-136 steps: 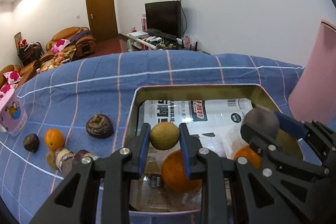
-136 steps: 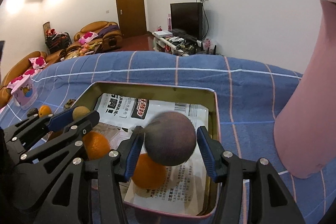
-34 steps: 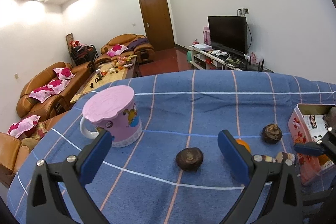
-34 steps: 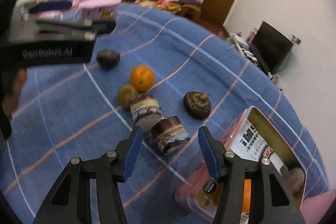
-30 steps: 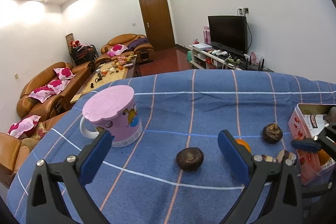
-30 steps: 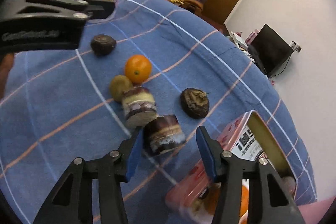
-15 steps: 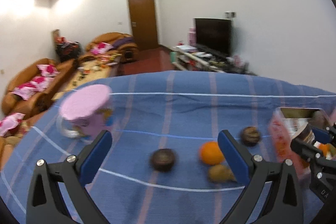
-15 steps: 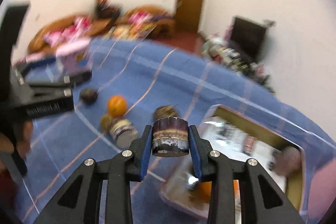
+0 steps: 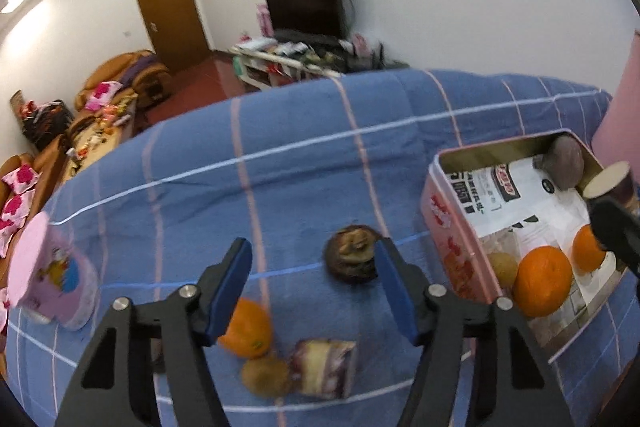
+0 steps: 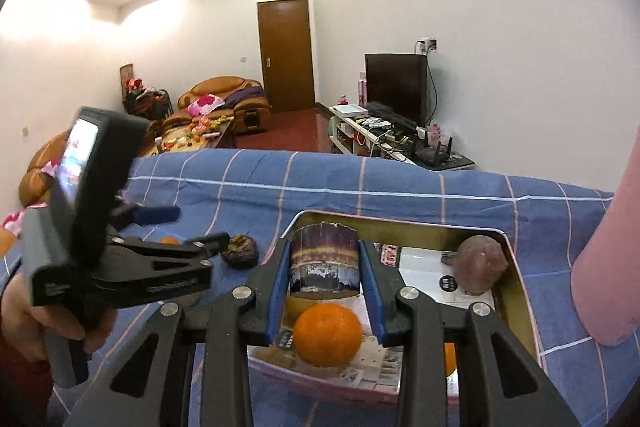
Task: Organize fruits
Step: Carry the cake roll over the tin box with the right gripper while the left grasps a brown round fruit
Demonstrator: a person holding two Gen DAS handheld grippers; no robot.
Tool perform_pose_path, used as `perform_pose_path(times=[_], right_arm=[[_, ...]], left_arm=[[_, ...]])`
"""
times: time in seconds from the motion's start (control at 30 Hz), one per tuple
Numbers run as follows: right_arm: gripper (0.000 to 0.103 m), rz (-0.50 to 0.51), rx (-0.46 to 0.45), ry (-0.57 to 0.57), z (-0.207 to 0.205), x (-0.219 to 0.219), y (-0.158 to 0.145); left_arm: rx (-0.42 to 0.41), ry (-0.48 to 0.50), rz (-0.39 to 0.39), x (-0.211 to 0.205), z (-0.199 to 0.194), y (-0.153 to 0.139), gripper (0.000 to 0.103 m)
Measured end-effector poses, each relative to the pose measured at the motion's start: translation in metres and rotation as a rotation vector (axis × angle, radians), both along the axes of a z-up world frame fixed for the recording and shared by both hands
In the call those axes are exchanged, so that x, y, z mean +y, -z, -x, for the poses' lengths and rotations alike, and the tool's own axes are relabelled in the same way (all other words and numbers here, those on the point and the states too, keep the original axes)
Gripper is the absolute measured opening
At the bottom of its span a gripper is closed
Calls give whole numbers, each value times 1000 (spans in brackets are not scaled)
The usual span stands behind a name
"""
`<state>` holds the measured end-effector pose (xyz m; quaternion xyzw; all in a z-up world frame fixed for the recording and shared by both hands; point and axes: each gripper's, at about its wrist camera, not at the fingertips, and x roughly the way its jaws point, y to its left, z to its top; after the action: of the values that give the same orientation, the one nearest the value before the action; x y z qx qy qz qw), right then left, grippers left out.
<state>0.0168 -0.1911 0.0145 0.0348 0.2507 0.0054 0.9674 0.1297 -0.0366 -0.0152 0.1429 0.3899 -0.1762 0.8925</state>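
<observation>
Sugarcane piece [image 10: 324, 269], long axis upright, clamped in right gripper [image 10: 325, 293]

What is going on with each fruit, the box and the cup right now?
Sugarcane piece: clamped in the right gripper, held over the tin.
Other sugarcane piece: lying on the blue cloth.
Left gripper: jaws just closing, nothing gripped.
Tin box: open, holding oranges and a purple fruit.
Loose orange: on the cloth.
Mangosteen: on the cloth.
Pink cup: upright, lid on.
</observation>
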Motion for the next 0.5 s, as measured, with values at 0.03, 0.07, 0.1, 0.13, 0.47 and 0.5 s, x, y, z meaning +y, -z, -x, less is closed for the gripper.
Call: perform_pose_path(times=[0.03, 0.07, 0.1, 0.13, 0.47, 0.5], right_arm=[[36, -5, 1, 1, -1, -1, 0], [36, -7, 1, 3, -1, -1, 0], [36, -6, 3, 4, -2, -1, 1], [36, -7, 4, 6, -2, 1, 2], [36, -20, 9, 17, 0, -1, 3], [36, -18, 7, 18, 0, -1, 3]], left_arm=[[12, 9, -3, -4, -2, 1, 66], [34, 26, -9, -11, -5, 3, 65], [44, 38, -12, -15, -6, 4, 63], [50, 45, -22, -18, -7, 6, 59], [124, 29, 81, -13, -22, 19, 56], [121, 28, 81, -13, -22, 19, 55]])
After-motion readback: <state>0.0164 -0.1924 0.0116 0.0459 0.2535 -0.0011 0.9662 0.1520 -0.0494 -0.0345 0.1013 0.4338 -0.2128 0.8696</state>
